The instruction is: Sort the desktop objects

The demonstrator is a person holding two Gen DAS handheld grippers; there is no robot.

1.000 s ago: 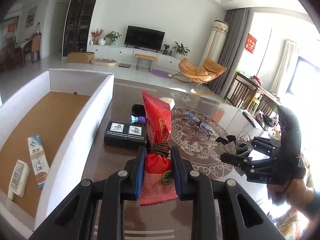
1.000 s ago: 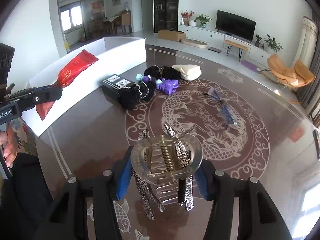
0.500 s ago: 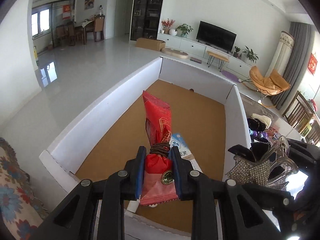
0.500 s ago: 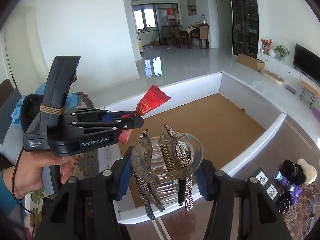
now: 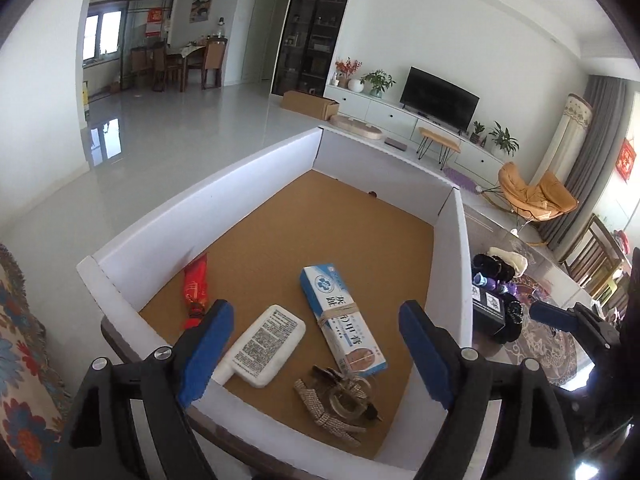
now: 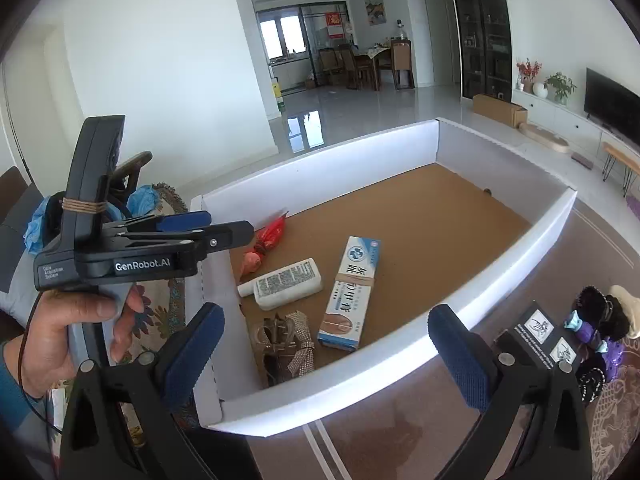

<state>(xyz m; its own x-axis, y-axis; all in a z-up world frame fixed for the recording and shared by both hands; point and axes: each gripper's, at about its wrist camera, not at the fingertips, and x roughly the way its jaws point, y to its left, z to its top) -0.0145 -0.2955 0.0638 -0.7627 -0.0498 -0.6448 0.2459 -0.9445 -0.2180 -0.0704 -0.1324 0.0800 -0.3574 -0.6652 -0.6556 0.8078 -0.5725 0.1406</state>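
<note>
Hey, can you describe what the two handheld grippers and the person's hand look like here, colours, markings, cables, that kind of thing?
Both grippers are black plastic with blue textured pads and silver pivot screws: the left gripper and the right gripper. Seen from the side, the left one reads "GenRobot.AI", has a small white label, and twine wound round its upright handle. A thin dark cable runs by the left hand, whose wrist shows a blue sleeve.

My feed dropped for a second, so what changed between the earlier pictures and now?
Both jaws have just been opening and stand empty. The left gripper let go of the red foil sachet, now by the white cardboard box's left wall. The right gripper dropped the rhinestone hair claw at the near end. The blue-and-white carton and white tube stayed put.
</note>
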